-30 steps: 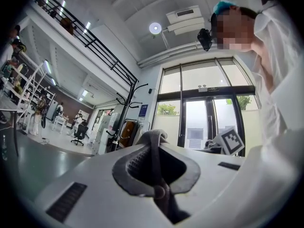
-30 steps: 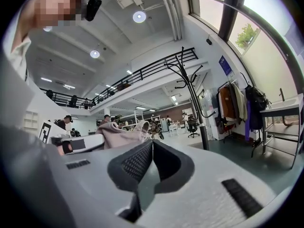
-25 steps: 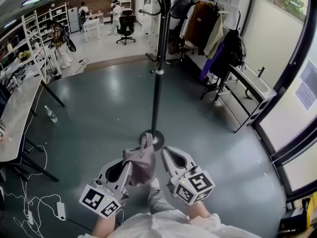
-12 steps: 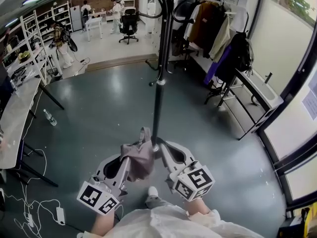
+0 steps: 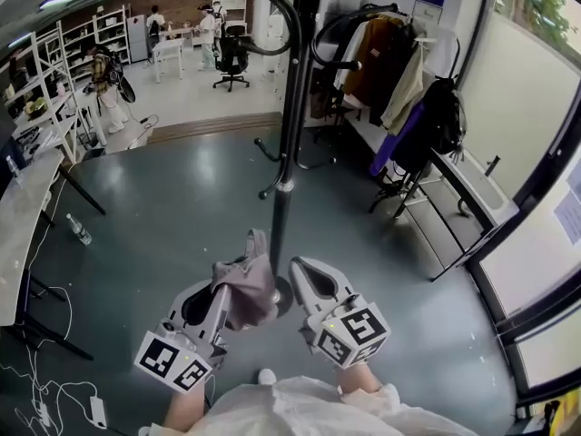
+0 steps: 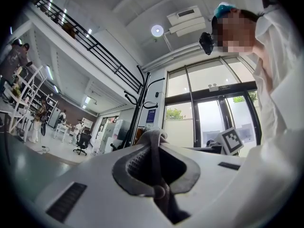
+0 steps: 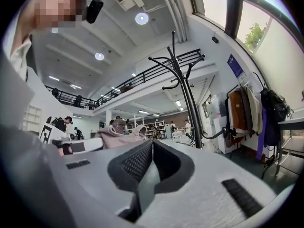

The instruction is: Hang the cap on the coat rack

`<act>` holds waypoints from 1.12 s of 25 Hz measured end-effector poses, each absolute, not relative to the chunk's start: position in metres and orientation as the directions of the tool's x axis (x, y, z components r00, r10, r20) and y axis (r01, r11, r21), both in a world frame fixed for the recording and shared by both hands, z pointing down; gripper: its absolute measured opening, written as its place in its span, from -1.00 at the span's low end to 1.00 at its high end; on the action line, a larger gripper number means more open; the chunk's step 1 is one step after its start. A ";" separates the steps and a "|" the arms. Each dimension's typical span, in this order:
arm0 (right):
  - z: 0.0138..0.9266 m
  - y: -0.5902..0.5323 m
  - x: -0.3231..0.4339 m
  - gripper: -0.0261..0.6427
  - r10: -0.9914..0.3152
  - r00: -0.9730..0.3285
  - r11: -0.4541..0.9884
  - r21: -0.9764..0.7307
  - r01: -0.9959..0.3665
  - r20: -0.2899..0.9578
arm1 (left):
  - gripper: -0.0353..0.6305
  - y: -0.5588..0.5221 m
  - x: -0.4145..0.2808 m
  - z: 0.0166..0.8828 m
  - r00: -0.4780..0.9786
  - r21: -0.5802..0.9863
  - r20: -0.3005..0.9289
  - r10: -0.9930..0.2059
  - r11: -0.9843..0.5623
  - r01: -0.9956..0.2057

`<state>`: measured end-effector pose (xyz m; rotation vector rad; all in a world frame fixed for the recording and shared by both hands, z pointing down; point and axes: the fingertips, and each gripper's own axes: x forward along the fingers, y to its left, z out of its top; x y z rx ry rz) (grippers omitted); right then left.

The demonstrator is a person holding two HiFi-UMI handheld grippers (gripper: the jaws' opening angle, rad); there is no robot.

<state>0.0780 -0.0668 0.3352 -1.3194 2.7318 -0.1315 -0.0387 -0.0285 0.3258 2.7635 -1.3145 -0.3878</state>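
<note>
A grey-brown cap (image 5: 245,284) hangs crumpled from my left gripper (image 5: 227,289), which is shut on it at the bottom left of the head view. In the left gripper view the cap's fabric (image 6: 153,139) is pinched between the jaws. My right gripper (image 5: 296,269) is beside it, shut and holding nothing. The black coat rack (image 5: 289,134) stands directly ahead of both grippers, with its round base (image 5: 283,296) partly hidden behind them. Its curved hooks (image 5: 272,34) reach out near the top. From the right gripper view the cap (image 7: 121,134) shows to the left and the rack (image 7: 185,94) rises ahead.
A clothes rail with jackets (image 5: 390,71) and a low bench (image 5: 463,189) stand at the right by the glass wall. A table (image 5: 23,225) runs along the left, with a bottle (image 5: 79,230) and cables (image 5: 45,407) on the floor. People and an office chair (image 5: 233,57) are far back.
The rack has come closer and larger in the head view. Both grippers now sit right in front of its base. The left gripper still holds the cap.
</note>
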 end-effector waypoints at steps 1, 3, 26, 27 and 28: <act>0.338 -0.072 0.079 -0.91 -0.784 -0.618 0.619 -0.122 -0.776 -0.056 | -0.84 -0.034 -0.039 0.329 0.603 0.160 -0.205 -0.771 -0.634 -0.756; 0.343 -0.082 0.078 -0.91 -0.781 -0.623 0.623 -0.120 -0.773 -0.050 | -0.84 -0.043 -0.040 0.333 0.597 0.171 -0.208 -0.774 -0.630 -0.757; 0.360 -0.164 0.039 -0.91 -0.768 -0.641 0.632 -0.175 -0.755 -0.006 | -0.84 -0.130 -0.063 0.336 0.633 0.185 -0.157 -0.758 -0.652 -0.735; 0.358 -0.170 0.037 -0.91 -0.770 -0.638 0.629 -0.174 -0.758 -0.008 | -0.84 -0.136 -0.066 0.333 0.637 0.186 -0.159 -0.755 -0.656 -0.731; 0.357 -0.175 0.034 -0.91 -0.772 -0.635 0.627 -0.173 -0.760 -0.010 | -0.84 -0.142 -0.069 0.331 0.639 0.186 -0.162 -0.752 -0.659 -0.728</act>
